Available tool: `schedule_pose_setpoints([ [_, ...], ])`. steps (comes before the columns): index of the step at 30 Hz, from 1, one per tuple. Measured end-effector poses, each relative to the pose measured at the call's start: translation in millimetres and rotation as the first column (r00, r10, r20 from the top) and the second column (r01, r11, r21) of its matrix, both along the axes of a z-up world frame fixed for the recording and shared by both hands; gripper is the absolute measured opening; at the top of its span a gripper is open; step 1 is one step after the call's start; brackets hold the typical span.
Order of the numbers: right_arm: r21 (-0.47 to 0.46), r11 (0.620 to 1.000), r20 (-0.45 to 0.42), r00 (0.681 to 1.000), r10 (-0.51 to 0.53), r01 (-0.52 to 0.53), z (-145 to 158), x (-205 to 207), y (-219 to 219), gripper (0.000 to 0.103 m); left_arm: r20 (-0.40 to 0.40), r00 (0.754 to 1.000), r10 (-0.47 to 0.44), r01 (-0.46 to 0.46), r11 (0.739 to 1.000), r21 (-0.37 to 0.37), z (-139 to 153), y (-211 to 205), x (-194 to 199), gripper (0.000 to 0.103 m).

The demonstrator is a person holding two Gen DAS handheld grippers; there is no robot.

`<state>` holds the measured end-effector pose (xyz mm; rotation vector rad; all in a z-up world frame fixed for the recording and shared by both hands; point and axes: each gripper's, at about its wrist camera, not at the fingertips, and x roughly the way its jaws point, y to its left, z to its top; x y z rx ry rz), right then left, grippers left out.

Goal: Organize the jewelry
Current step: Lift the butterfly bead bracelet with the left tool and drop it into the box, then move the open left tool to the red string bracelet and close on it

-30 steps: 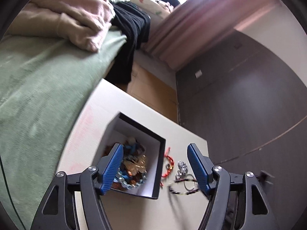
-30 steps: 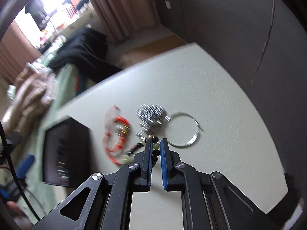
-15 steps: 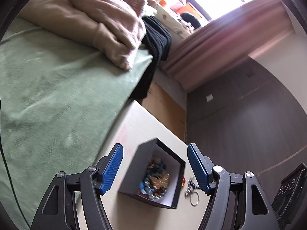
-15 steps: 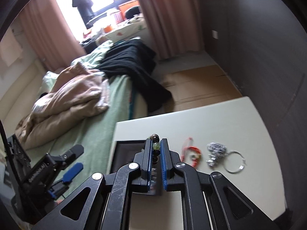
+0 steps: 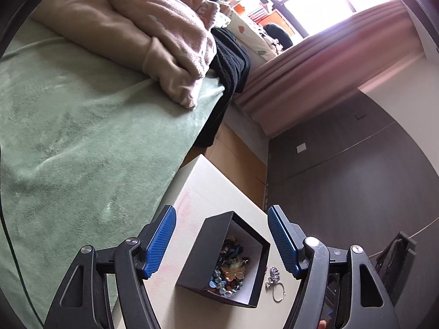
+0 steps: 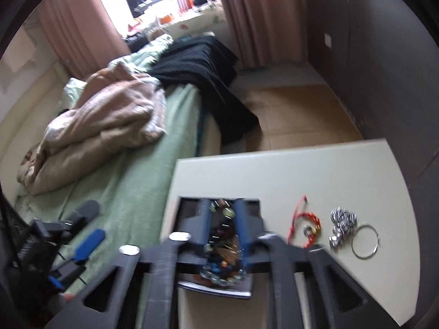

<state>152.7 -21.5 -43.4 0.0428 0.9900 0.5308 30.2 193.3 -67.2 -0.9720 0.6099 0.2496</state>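
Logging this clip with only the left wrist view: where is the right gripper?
Observer: The right gripper hangs directly over the black box.
Operator: Is it carrying anything?
Observer: Beads show between its jaws. Motion blur hides whether they are gripped.
Operator: Is anything outside the box that I can't see?
Observer: A red bracelet lies right of the box, between it and the silver charm cluster.
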Motion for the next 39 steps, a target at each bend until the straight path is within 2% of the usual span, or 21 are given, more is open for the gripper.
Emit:
schedule_pose_setpoints([
  [2, 0.04, 0.998, -0.022, 0.999, -0.039, 0.04, -4.7, 2.5, -16.5, 0.048, -0.003, 1.0, -0.005, 0.005, 1.0, 0.012, 0.9, -3.7, 1.5, 0.07],
  [7, 0.101, 0.987, -0.081, 0.99, -0.114, 0.122, -2.2, 4.7, -63.9, 0.048, -0.025, 0.999, -0.029, 0.03, 0.998, 0.048, 1.2, -20.3, 7.9, 0.07],
  [10, 0.131, 0.978, -0.078, 0.985, -0.152, 0.161, 4.2, -1.9, -98.8, 0.049, -0.033, 0.998, -0.05, 0.052, 0.995, 0.08, 4.6, -36.7, 12.7, 0.07],
  [13, 0.163, 0.959, -0.082, 0.972, -0.22, 0.23, 1.9, -10.8, -135.1, 0.06, -0.049, 0.995, -0.088, 0.094, 0.986, 0.135, 9.6, -60.5, 18.8, 0.07],
  [17, 0.188, 0.935, -0.141, 0.951, -0.276, 0.3, -7.7, -7.5, -169.0, 0.062, -0.074, 0.984, -0.162, 0.173, 0.967, 0.185, 11.9, -90.9, 30.1, 0.07],
  [23, 0.185, 0.917, -0.188, 0.929, -0.32, 0.354, -16.8, -0.8, -198.0, 0.062, -0.121, 0.963, -0.242, 0.266, 0.928, 0.262, 14.1, -130.6, 46.2, 0.07],
  [25, 0.191, 0.909, -0.198, 0.921, -0.334, 0.371, -18.5, 1.3, -204.6, 0.062, -0.135, 0.952, -0.274, 0.303, 0.904, 0.302, 16.5, -143.1, 53.2, 0.07],
  [27, 0.192, 0.906, -0.205, 0.918, -0.339, 0.377, -20.3, 3.5, -209.7, 0.062, -0.182, 0.935, -0.305, 0.351, 0.867, 0.353, 18.3, -155.4, 63.9, 0.07],
  [29, 0.204, 0.9, -0.22, 0.914, -0.34, 0.384, -23.1, 5.5, -214.6, 0.062, -0.204, 0.924, -0.323, 0.379, 0.848, 0.372, 19.1, -163.5, 71.6, 0.069],
  [32, 0.224, 0.889, -0.249, 0.905, -0.345, 0.401, -26.5, 9.0, -220.5, 0.062, -0.232, 0.902, -0.363, 0.427, 0.827, 0.367, 17.0, -176.2, 82.8, 0.063],
  [36, 0.278, 0.861, -0.292, 0.891, -0.347, 0.426, -32.3, 12.8, -226.4, 0.062, -0.312, 0.863, -0.397, 0.498, 0.774, 0.392, 9.1, -198.4, 106.1, 0.048],
  [38, 0.294, 0.851, -0.313, 0.885, -0.345, 0.435, -36.3, 14.4, -229.5, 0.062, -0.329, 0.851, -0.409, 0.516, 0.766, 0.384, 5.9, -203.8, 114.0, 0.044],
  [39, 0.293, 0.85, -0.317, 0.883, -0.347, 0.439, -38.0, 15.6, -230.0, 0.062, -0.342, 0.842, -0.416, 0.529, 0.76, 0.377, 3.0, -207.1, 119.9, 0.04],
])
